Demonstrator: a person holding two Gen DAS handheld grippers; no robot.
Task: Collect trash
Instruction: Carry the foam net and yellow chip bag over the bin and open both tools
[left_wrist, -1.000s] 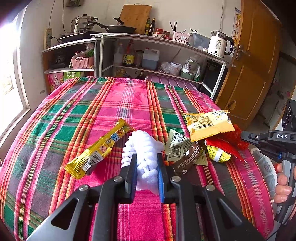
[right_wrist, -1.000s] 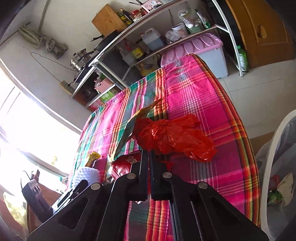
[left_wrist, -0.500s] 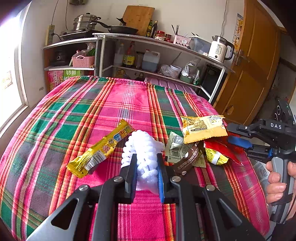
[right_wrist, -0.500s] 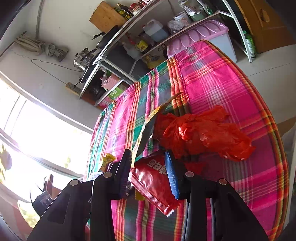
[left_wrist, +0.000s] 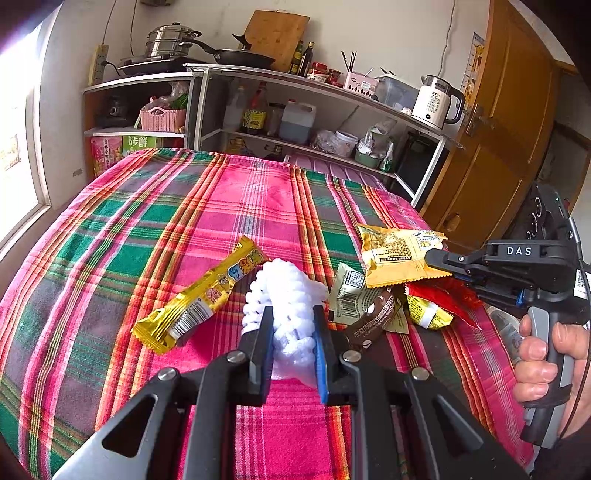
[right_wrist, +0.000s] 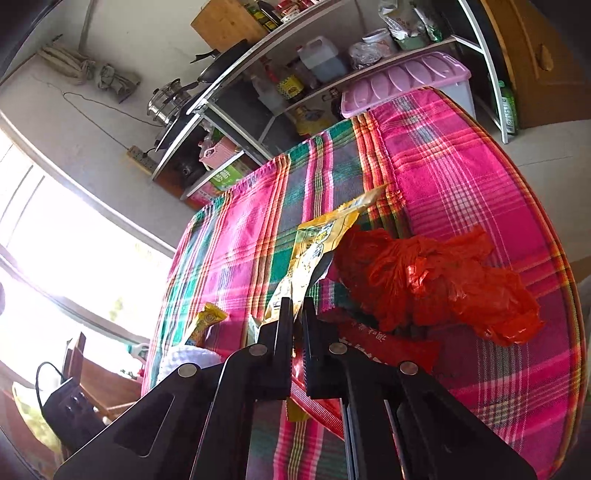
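L gripper (left_wrist: 291, 314) is pinching the white foam net sleeve (left_wrist: 286, 291) — both pads pressed into its sides, sleeve sticking out ahead of the tips over the pink-and-green plaid tablecloth (left_wrist: 177, 229). Just off its left finger: long yellow snack-bar wrapper (left_wrist: 201, 295), lying flat, angled away. Off its right finger: pale green sachet w/ barcode (left_wrist: 349, 291), dark brown wrapper (left_wrist: 375, 315) touching it, and beyond those a big yellow crinkle-edged snack bag (left_wrist: 397, 254) on top of the pile.

R gripper (right_wrist: 298, 302) — jaws closing, nearly together, and the lower edge of that same yellow bag (right_wrist: 317, 247) runs down betw. them; can't tell if the pads actually bite it yet. Right beside its right finger, a crumpled red plastic bag (right_wrist: 436, 280); under and just in front of the tips, a flat red foil packet w/ white characters (right_wrist: 384, 347). A hand (left_wrist: 550, 354) grips the R gripper's handle.
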